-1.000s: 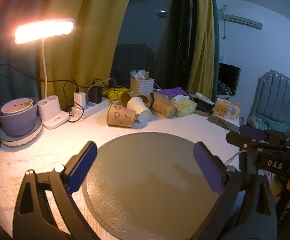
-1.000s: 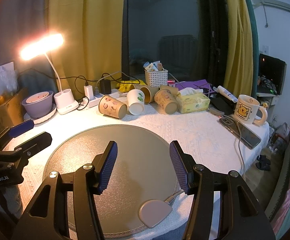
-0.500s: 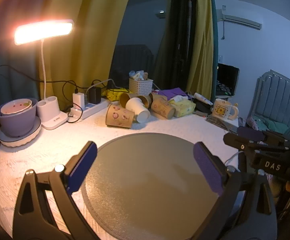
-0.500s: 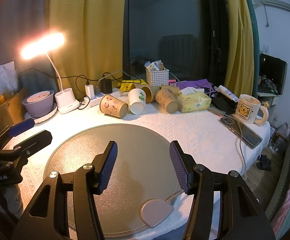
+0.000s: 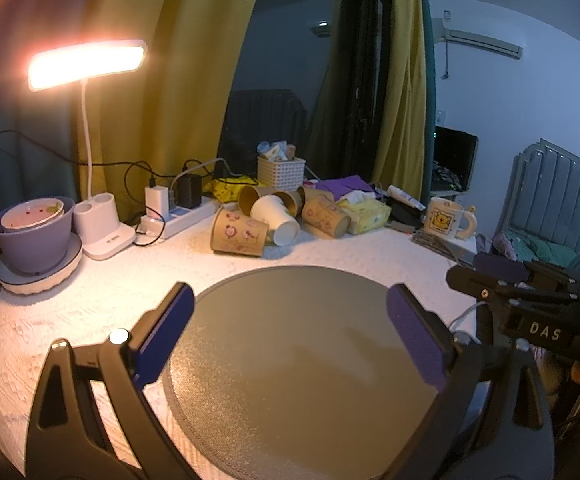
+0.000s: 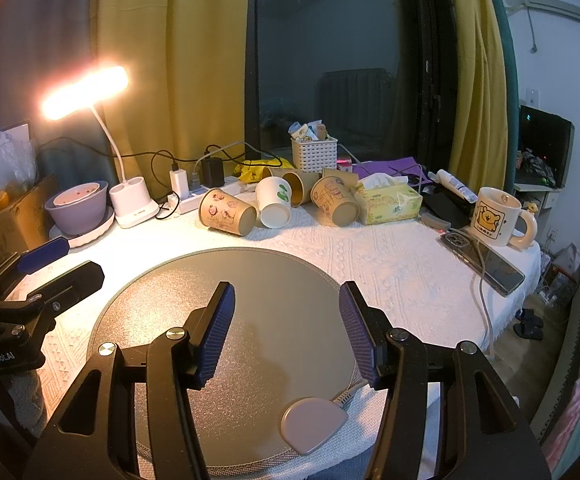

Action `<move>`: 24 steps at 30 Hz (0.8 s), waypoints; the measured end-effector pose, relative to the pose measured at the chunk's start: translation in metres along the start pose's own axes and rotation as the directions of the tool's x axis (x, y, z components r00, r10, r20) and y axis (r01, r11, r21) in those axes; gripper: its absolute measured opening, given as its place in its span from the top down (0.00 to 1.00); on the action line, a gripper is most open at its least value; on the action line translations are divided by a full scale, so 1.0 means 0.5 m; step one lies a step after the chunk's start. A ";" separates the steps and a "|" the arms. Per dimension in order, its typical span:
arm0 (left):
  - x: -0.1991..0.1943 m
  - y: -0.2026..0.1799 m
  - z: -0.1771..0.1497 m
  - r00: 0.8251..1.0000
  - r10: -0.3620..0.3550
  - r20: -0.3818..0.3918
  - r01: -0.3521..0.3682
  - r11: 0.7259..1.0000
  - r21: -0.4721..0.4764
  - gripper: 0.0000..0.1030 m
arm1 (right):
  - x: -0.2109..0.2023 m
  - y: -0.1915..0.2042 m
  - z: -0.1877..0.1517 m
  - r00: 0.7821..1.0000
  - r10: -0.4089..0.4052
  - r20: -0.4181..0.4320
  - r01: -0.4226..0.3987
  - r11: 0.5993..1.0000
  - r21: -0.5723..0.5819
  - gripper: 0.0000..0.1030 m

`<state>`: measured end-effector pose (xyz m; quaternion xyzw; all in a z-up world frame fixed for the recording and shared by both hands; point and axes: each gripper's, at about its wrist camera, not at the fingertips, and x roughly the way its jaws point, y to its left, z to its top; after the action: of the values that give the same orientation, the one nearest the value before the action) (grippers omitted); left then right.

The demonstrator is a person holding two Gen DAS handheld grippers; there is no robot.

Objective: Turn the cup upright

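Several paper cups lie on their sides at the back of the table: a brown printed cup (image 5: 239, 233) (image 6: 227, 212), a white cup (image 5: 276, 219) (image 6: 274, 201), another brown cup (image 5: 325, 217) (image 6: 337, 201) and more behind them. My left gripper (image 5: 290, 328) is open and empty above a round grey mat (image 5: 302, 364) (image 6: 226, 340). My right gripper (image 6: 286, 324) is open and empty above the same mat. Each gripper shows at the edge of the other's view. Both are well short of the cups.
A lit desk lamp (image 5: 102, 236), a purple bowl on a plate (image 5: 34, 236), a power strip (image 5: 182, 216), a white basket (image 5: 281, 171), a tissue pack (image 6: 390, 204), a bear mug (image 6: 498, 216) and a phone (image 6: 486, 260) stand around the table's back and right.
Both views have drawn back slightly from the cups. Both grippers stay open and empty.
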<state>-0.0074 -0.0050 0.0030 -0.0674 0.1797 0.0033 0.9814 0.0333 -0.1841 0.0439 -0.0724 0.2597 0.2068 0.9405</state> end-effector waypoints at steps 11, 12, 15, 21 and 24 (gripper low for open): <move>0.001 0.000 0.001 1.000 0.002 -0.001 -0.002 1.000 0.001 0.05 | 0.001 -0.003 -0.002 1.000 0.004 -0.001 -0.004 1.000 0.001 0.44; 0.000 0.000 0.001 1.000 0.002 -0.002 -0.002 1.000 0.002 0.05 | 0.000 -0.001 0.000 1.000 0.005 -0.001 -0.005 1.000 0.000 0.44; -0.002 -0.005 0.003 1.000 0.006 0.004 -0.006 1.000 0.009 0.05 | 0.003 -0.004 0.003 1.000 0.015 0.003 -0.015 1.000 0.003 0.44; 0.032 -0.032 0.028 0.999 0.026 -0.048 -0.023 0.998 0.054 0.05 | 0.026 -0.027 0.026 0.998 0.063 0.006 -0.063 0.998 -0.011 0.44; 0.072 -0.040 0.049 0.994 0.043 -0.105 -0.037 0.998 0.056 0.05 | 0.059 -0.056 0.047 0.997 0.079 -0.002 -0.079 0.997 -0.007 0.44</move>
<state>0.0354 -0.0223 0.0157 -0.0372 0.2330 0.0144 0.9717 0.0789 -0.1934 0.0494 -0.0653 0.2625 0.2448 0.9311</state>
